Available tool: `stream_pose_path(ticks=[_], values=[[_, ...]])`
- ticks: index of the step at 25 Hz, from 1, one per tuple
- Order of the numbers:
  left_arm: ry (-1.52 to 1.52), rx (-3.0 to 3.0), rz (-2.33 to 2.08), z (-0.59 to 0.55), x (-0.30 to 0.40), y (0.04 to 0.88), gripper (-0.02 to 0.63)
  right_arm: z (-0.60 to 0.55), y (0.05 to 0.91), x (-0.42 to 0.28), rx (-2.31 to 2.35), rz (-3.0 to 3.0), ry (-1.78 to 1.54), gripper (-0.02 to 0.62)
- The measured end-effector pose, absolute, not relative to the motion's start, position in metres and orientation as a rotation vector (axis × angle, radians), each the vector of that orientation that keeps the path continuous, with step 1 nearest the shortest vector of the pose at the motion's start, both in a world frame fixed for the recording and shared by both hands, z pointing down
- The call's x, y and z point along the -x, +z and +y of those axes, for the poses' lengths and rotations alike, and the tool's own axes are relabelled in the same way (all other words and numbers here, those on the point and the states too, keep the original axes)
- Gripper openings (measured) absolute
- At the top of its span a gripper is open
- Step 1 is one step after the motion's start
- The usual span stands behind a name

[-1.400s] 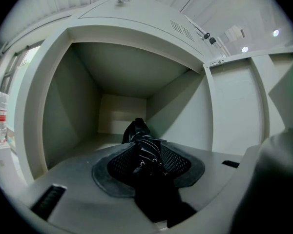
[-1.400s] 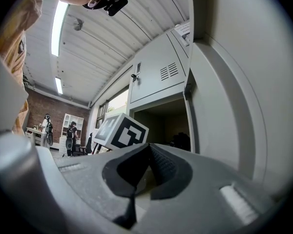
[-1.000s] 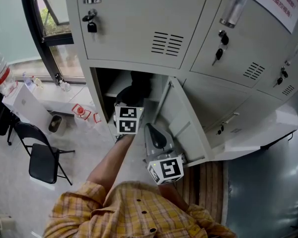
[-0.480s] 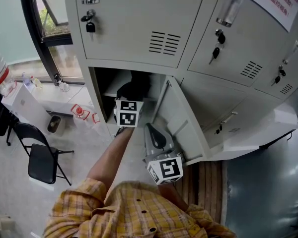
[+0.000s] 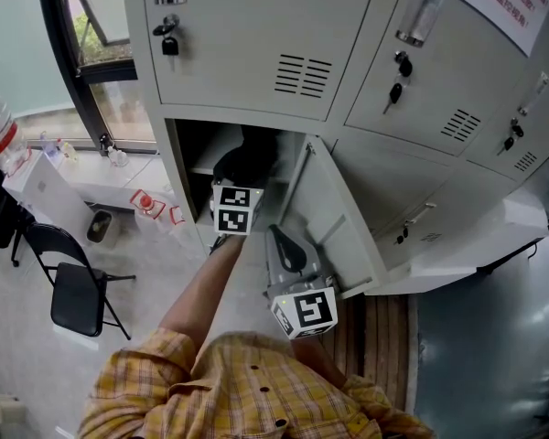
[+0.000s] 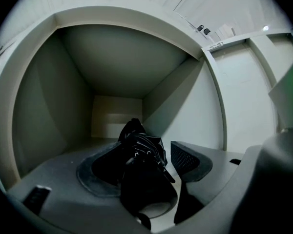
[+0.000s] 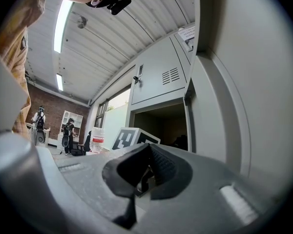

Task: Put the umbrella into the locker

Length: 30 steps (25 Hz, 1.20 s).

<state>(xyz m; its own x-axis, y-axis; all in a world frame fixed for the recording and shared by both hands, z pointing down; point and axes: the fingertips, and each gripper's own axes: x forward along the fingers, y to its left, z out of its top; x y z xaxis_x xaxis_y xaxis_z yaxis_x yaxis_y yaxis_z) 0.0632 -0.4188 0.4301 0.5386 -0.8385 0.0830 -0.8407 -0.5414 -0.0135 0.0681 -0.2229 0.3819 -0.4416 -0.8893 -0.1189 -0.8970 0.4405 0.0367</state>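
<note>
The black folded umbrella (image 6: 142, 172) lies on the floor of the open lower locker (image 6: 49, 106), handle end toward the camera. My left gripper (image 6: 141, 160) reaches level into the compartment and its jaws are opening. The umbrella sits between them, and the right pad (image 6: 188, 160) stands apart from it. In the head view the left gripper (image 5: 239, 187) has its marker cube at the locker mouth, with the umbrella (image 5: 247, 161) dark just beyond. My right gripper (image 5: 276, 238) is shut and empty and hangs beside the open door (image 5: 334, 231). Its own view shows the right gripper (image 7: 139, 172) pointing at that opening.
Closed locker doors with keys (image 5: 169, 46) stand above and to the right. A black folding chair (image 5: 78, 291) and a white table with bottles (image 5: 46, 186) are at the left. Wooden slats (image 5: 375, 337) lie under the door. People (image 7: 68, 133) stand far off.
The left gripper's marker cube has edged slightly toward the locker opening. The right gripper has stayed where it was.
</note>
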Motion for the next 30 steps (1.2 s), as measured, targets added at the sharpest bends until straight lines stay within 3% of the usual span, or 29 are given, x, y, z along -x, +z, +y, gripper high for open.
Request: stream_pose_path(ticks=[24, 30], values=[[0.064, -2.766, -1.573, -0.366, -0.04, 0.418, 0.308, -0.207, 0.387, -0.062, 1.636, 2.605, 0.134, -0.003], [0.05, -2.762, -1.581, -0.348, -0.034, 0.418, 0.207, -0.204, 0.385, -0.06, 1.636, 2.605, 0.147, -0.003]])
